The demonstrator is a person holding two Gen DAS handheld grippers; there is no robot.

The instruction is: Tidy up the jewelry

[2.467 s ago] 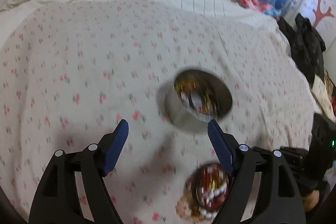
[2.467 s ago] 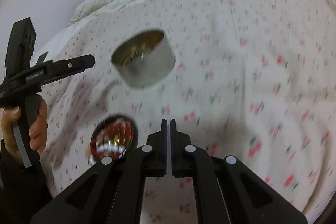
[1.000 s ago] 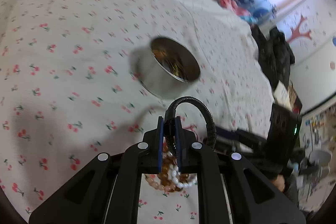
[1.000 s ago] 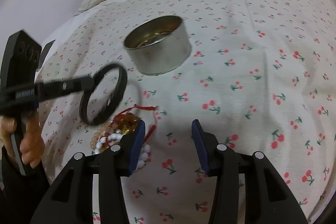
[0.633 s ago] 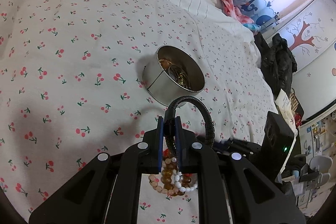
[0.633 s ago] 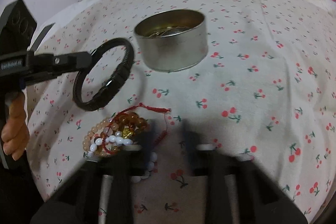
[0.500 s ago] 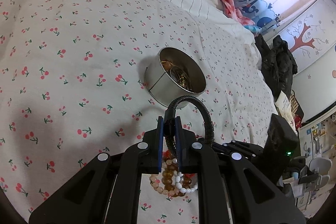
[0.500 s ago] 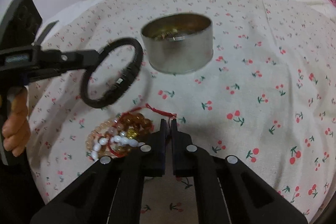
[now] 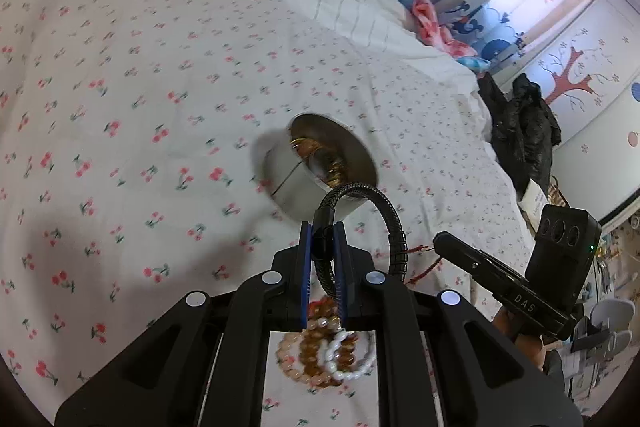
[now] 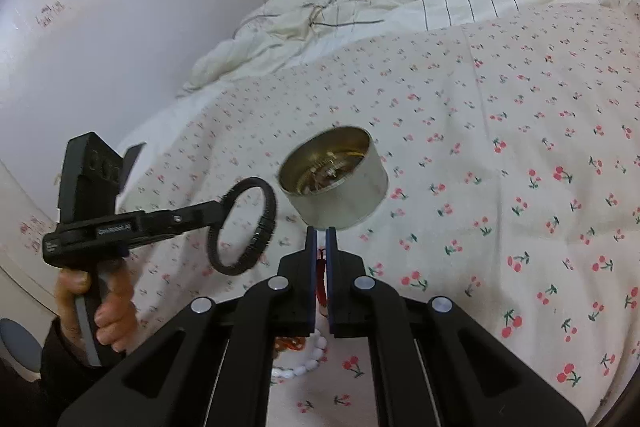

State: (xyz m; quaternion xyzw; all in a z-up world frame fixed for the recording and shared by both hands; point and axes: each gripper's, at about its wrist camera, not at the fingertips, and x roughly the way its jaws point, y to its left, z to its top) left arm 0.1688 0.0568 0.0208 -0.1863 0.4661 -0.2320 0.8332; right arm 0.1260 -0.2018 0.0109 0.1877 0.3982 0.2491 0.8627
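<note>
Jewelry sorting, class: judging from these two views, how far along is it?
Done: the metal tin already holds some gold pieces. In hand: the left gripper clamps a black bracelet near the tin; the right gripper pinches a red cord. Left: the beaded bracelets on the bedsheet.

The white bedsheet (image 10: pixel 500 147) has little red cherries, the tin (image 10: pixel 340 199) is shiny silver, the bracelet (image 10: pixel 256 227) is black, and the beads (image 9: pixel 328 355) are white, pink and brown.
</note>
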